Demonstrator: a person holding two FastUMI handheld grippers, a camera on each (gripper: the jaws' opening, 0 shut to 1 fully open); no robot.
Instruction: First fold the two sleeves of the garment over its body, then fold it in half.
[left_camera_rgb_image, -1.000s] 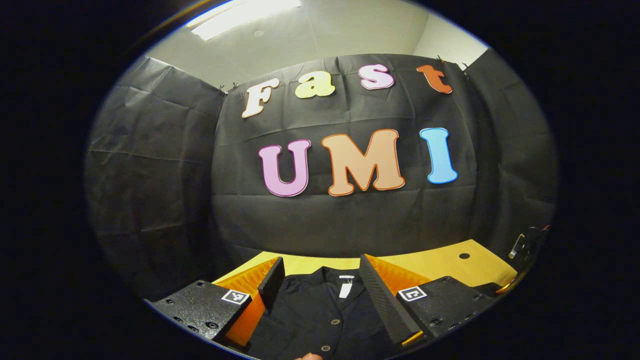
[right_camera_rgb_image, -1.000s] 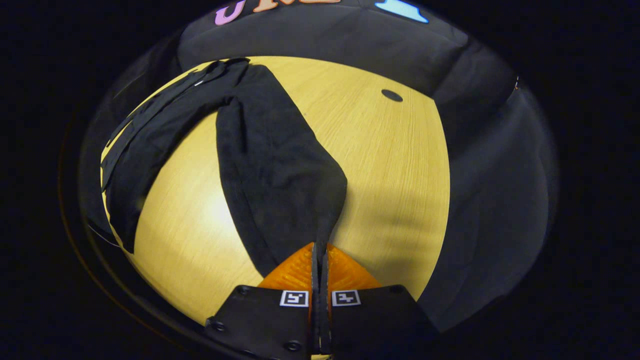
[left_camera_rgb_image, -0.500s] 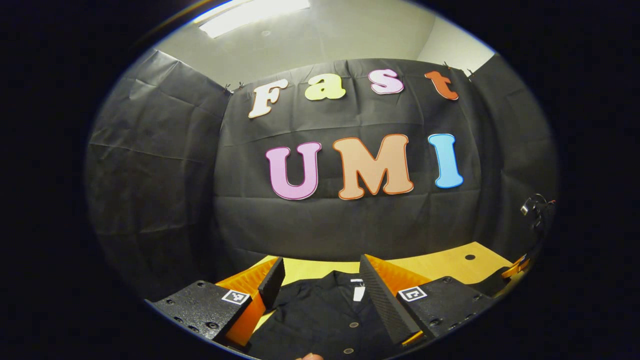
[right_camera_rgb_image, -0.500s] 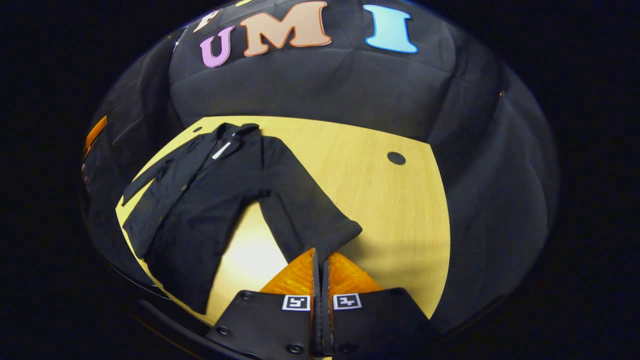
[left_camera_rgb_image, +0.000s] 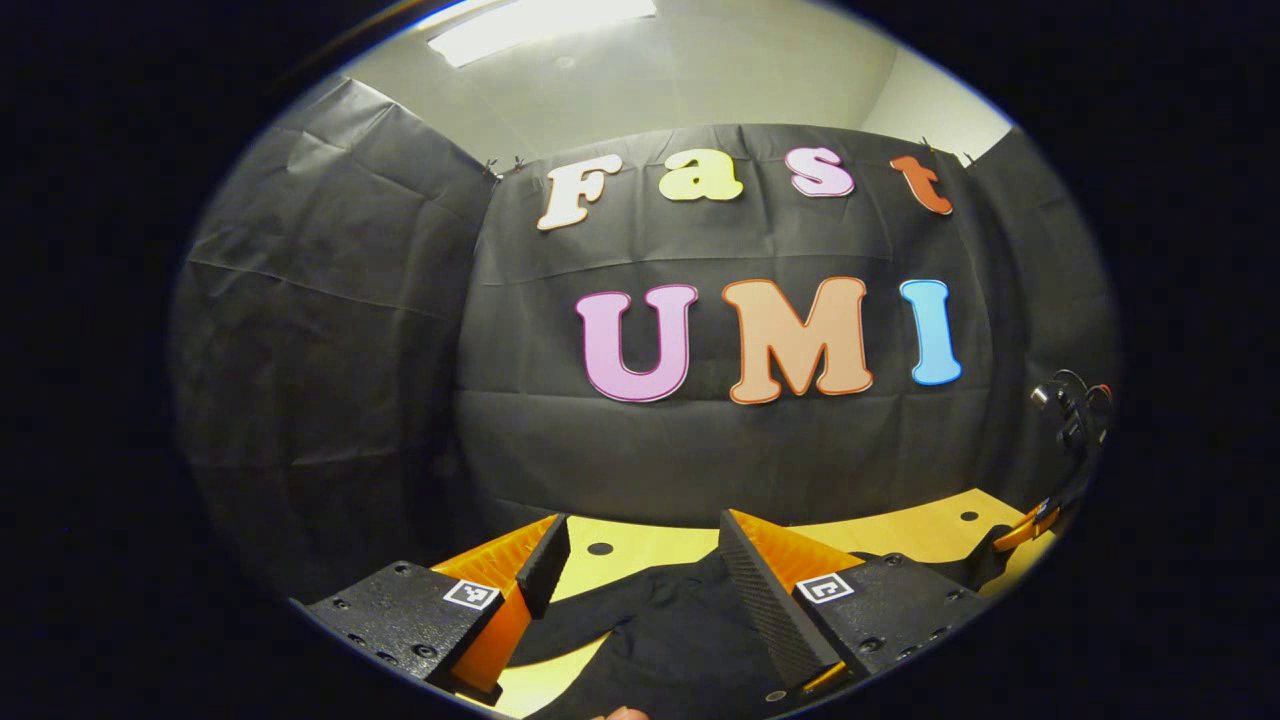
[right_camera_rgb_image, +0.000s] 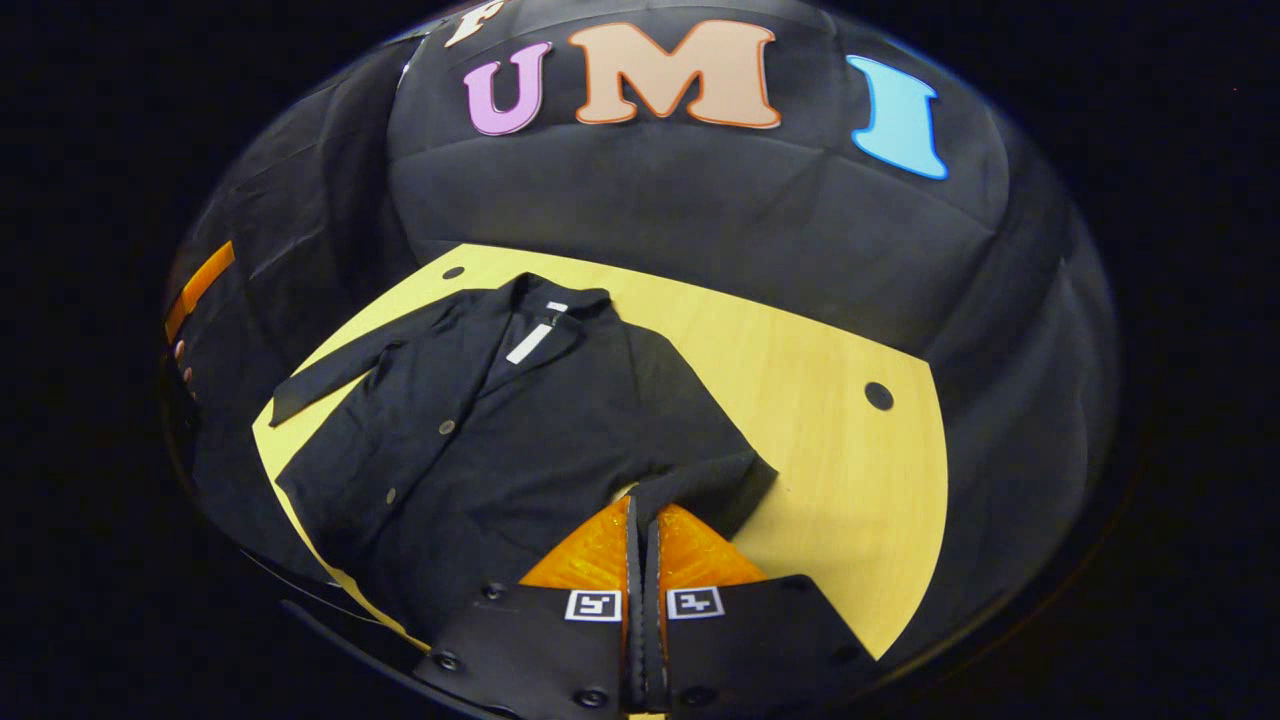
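In the right gripper view the right tool (right_camera_rgb_image: 640, 545), clamped on the cuff of the sleeve (right_camera_rgb_image: 700, 480), has carried it from the lower middle of the frame, out over bare bench (right_camera_rgb_image: 820, 380), inward onto the black garment (right_camera_rgb_image: 480, 420) at frame centre. The first sleeve fold looks nearly laid. The left tool (left_camera_rgb_image: 640, 570) hangs apart over dark cloth; the other sleeve (right_camera_rgb_image: 330, 370), at centre left, lies unfolded.

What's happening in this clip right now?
A person is folding a black jacket on a wooden table with two handheld tools. The right tool is shut on the end of one sleeve, holding it at the jacket's body. The left tool is open above the jacket. The other sleeve lies spread out.
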